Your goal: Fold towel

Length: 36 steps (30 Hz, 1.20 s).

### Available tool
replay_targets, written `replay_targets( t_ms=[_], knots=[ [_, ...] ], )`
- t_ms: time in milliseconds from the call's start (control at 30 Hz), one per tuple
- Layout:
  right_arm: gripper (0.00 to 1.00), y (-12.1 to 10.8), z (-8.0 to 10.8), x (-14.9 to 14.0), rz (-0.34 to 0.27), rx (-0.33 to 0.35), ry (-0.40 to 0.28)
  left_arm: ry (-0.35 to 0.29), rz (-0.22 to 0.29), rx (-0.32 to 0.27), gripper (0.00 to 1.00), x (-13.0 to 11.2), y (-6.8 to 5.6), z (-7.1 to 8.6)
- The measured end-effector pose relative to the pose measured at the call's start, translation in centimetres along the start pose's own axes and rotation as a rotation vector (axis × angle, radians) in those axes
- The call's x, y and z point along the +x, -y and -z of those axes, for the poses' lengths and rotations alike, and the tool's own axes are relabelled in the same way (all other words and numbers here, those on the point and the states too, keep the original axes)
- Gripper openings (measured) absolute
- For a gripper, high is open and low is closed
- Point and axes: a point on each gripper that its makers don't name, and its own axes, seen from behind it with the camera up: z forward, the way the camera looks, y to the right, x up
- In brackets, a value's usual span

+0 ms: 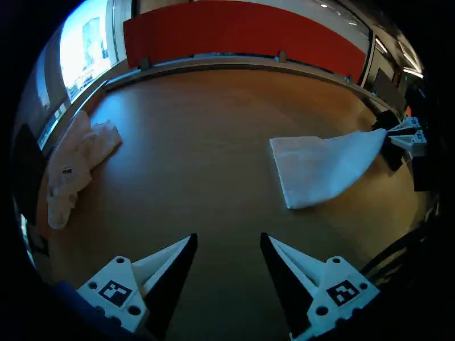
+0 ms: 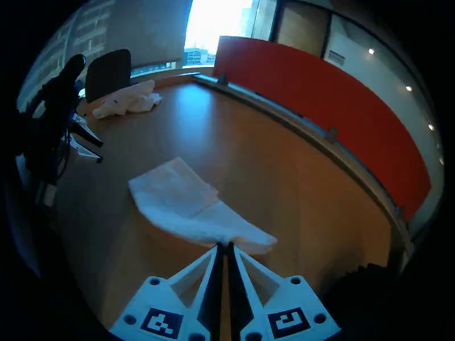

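A white towel (image 1: 318, 167) lies partly folded on the wooden table (image 1: 199, 142), to the right of the table's middle. Its far right corner is lifted off the wood and pinched by my right gripper (image 1: 389, 135). In the right gripper view the same towel (image 2: 182, 204) stretches away from my right gripper (image 2: 223, 245), whose fingers are pressed together on its near edge. My left gripper (image 1: 227, 243) hangs open over bare wood, well short of the towel, with nothing between its fingers. From the right gripper view, the left gripper (image 2: 100, 151) sits at the far left, held by a person in dark clothing.
A heap of crumpled white towels (image 1: 74, 162) lies at the table's left edge, also seen as the heap (image 2: 128, 99) far back. A red partition (image 1: 239, 34) runs along the table's far side. A dark chair (image 2: 108, 71) stands beyond the heap.
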Motion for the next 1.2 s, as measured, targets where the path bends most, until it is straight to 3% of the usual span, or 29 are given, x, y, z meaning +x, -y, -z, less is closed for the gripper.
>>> replay_targets(
  t_ms=[300, 567, 1200],
  knots=[
    [0.05, -0.7, 0.4, 1.4, 0.033, -0.009, -0.013, -0.004, -0.002, -0.004, 0.81, 0.2, -0.5, 0.2],
    [0.05, 0.8, -0.5, 2.8, 0.067, 0.019, -0.024, -0.012, 0.003, -0.001, 0.81, 0.5, -0.4, 0.5],
    [0.05, 10.5, -6.9, 7.9, 0.149, 0.197, -0.062, -0.034, 0.047, 0.036, 0.81, 0.5, 2.0, 1.9]
  ],
)
